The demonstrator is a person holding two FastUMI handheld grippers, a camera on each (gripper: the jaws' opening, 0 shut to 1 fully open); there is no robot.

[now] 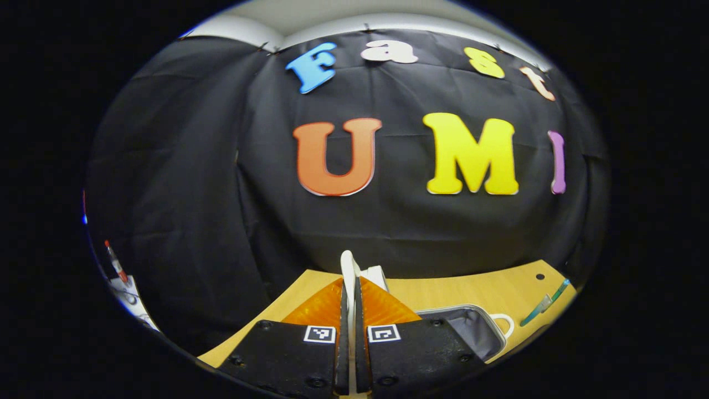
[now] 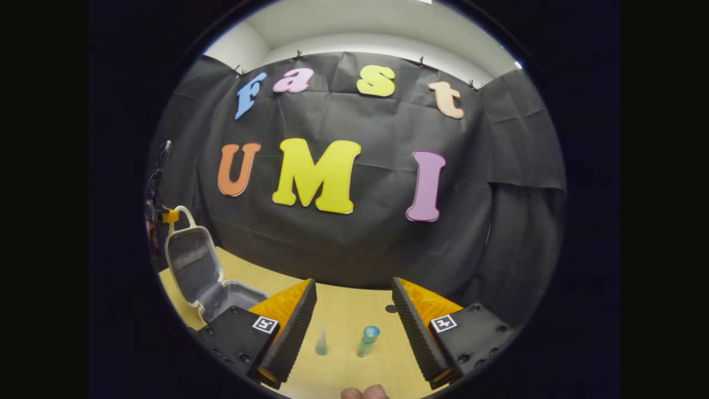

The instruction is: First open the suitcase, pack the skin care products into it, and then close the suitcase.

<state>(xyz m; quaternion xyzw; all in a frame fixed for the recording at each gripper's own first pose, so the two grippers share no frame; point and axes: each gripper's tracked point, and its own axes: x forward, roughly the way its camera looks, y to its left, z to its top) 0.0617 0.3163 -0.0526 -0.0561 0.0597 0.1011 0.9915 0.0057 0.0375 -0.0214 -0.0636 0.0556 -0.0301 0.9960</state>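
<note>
left gripper [image 1: 350,310] is clenched on the thin white edge of the suitcase lid [image 1: 348,271], both fingers pressing against it. from the right gripper view the suitcase [image 2: 202,271] stands open at the table's [image 2: 343,366] left side, lid raised upright, grey lining showing, with the far-off gripper at what looks like its handle [image 2: 185,215], though that is small and dim. right gripper [image 2: 354,327] hangs released, fingers wide apart above the wooden table. between them stand two skin care items, a small clear bottle [image 2: 321,343] and a blue-capped tube [image 2: 368,339], just beside each other near the table's front edge.
</note>
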